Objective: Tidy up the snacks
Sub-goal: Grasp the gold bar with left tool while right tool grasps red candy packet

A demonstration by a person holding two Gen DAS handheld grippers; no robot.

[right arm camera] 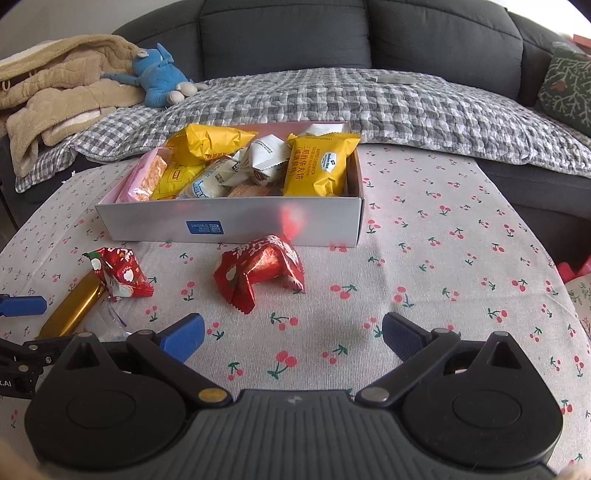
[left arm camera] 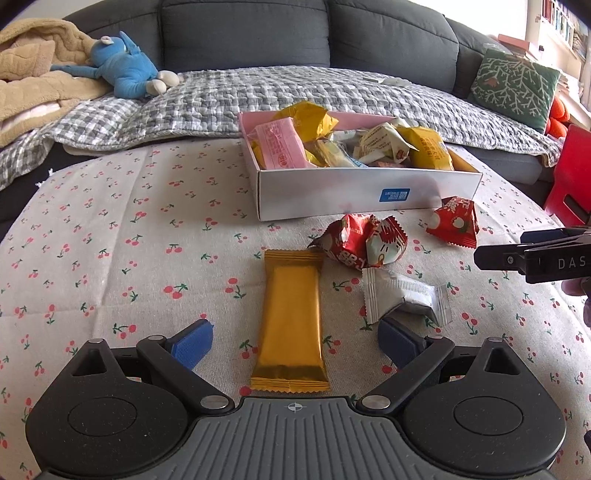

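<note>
A white box (left arm camera: 354, 194) on the cherry-print cloth holds several wrapped snacks; it also shows in the right wrist view (right arm camera: 258, 221). My left gripper (left arm camera: 295, 341) is open, its blue fingers either side of a gold bar (left arm camera: 291, 325) lying on the cloth. Beyond it lie two red packets (left arm camera: 364, 242), a white packet (left arm camera: 402, 295) and another red packet (left arm camera: 454, 221). My right gripper (right arm camera: 291, 338) is open and empty, just short of a red packet (right arm camera: 262, 273). The gold bar (right arm camera: 74, 306) and a red packet (right arm camera: 120, 273) lie at its left.
A grey sofa (left arm camera: 243, 33) with a checked quilt (left arm camera: 280, 96) stands behind the table. A blue plush toy (left arm camera: 122, 72) and beige blanket (left arm camera: 33, 81) lie at the left, a green cushion (left arm camera: 517, 88) and red chair (left arm camera: 570, 177) at the right.
</note>
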